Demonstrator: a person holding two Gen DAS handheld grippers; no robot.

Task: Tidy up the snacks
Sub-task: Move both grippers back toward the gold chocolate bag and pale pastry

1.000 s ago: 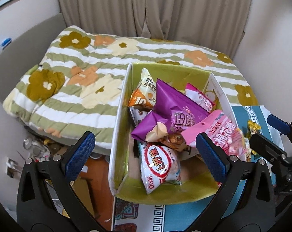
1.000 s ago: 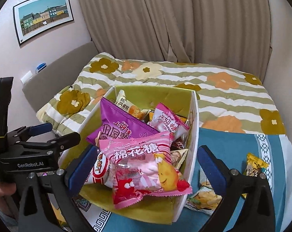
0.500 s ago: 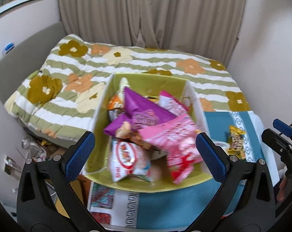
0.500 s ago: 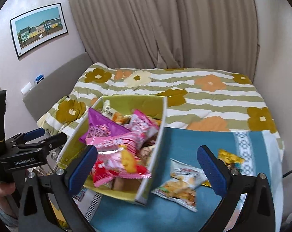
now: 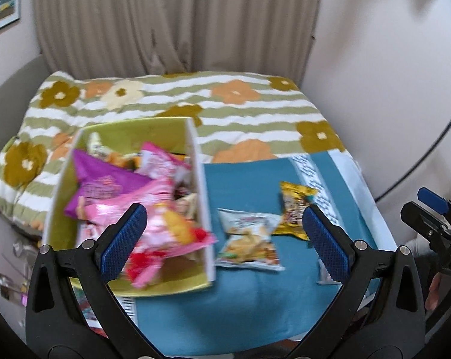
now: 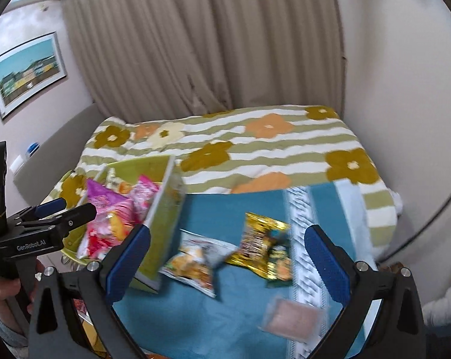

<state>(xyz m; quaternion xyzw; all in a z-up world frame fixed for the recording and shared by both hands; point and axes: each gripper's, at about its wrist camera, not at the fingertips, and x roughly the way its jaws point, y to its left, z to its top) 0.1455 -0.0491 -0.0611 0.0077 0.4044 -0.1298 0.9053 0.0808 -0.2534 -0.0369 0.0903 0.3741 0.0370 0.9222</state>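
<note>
black left gripper point(image 6: 46, 227) reads "genrobot.ai"; both grippers' jaws apart, empty; snack labels blurred.

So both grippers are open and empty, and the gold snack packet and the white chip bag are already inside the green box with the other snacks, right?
Not quite. Both the left gripper and the right gripper are open and empty, but the gold snack packet and the white chip bag lie on the blue cloth beside the green box, as the right wrist view shows.
</note>
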